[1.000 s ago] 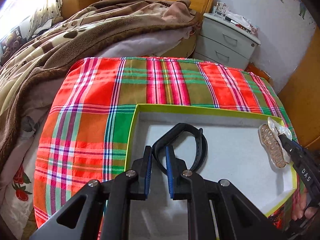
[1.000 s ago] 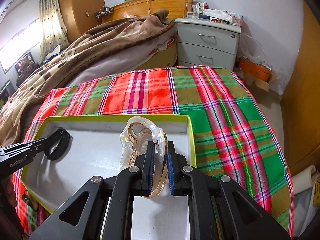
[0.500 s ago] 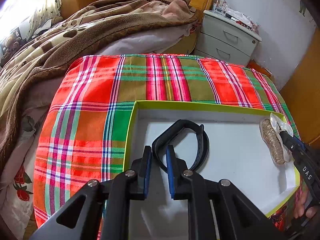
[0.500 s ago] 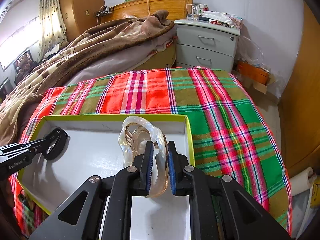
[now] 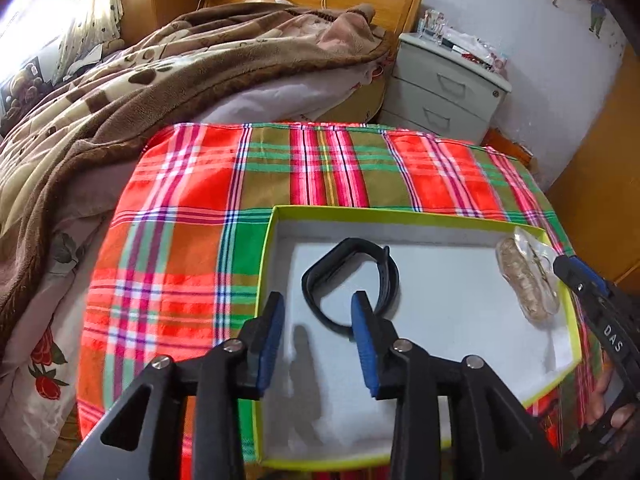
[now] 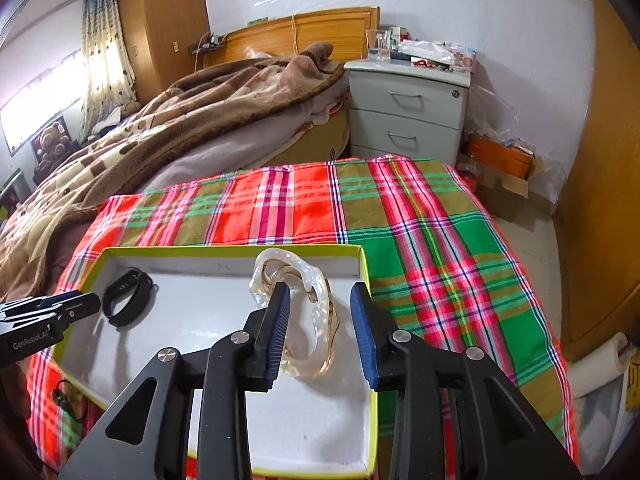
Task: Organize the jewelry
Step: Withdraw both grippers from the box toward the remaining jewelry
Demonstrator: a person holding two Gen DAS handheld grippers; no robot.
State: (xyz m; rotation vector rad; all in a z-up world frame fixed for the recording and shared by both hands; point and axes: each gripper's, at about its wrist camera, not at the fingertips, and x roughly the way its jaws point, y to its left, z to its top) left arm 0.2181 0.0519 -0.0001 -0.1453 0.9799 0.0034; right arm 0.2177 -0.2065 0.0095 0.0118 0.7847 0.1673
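Opening both sets of jaws now, nothing pinched on either side.

Left gripper (image 5: pixel 318 338): jaws spreading, black wristband (image 5: pixel 352 280) lying loose on the tray floor just past the tips, its near loop partly behind the right finger. No pad pressing on it that I can see. Sits in the left half of the white tray (image 5: pixel 440 308), near the far wall.

Right gripper (image 6: pixel 320 330): jaws spreading, clear bangle set (image 6: pixel 300 312) between them and resting on the tray floor, right half, against the far-right corner. Left pad looks right beside the plastic, right pad apart from it.

Handling guess:
- Wristband: light, rubbery, floppy. Will sag and twist if taken at one end. I'd take it across the thicker module side, flat pinch on the strap.
- Bangle set: light, rigid clear shell, glossy, so likely slippery and may crack if squeezed hard. Best taken across one rim of the ring, not the whole width. Gold-coloured piece inside, can't tell if loose.

Tray rim is shallow yellow-green card; it will probably slide on the plaid cloth (image 6: pixel 420 248) if bumped.

Beyond: brown blanket (image 5: pixel 140 80), grey nightstand (image 6: pixel 408 104).
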